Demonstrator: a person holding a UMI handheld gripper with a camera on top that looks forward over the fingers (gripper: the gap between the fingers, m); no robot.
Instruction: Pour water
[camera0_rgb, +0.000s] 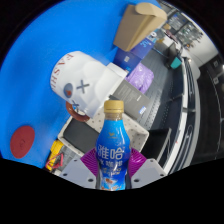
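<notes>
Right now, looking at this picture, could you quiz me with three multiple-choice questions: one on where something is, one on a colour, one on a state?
1. Where is the blue-labelled bottle?
A. between the gripper's fingers
B. far beyond them
C. lying on the blue table

2. What colour is the bottle's cap?
A. green
B. yellow-orange
C. black

3. How does the bottle stand?
A. tipped over
B. upside down
C. upright, cap on

Answers: 1 A, the purple pads of the gripper flank its lower part; 2 B, the cap shows yellow-orange; 3 C, cap on top, label upright.
</notes>
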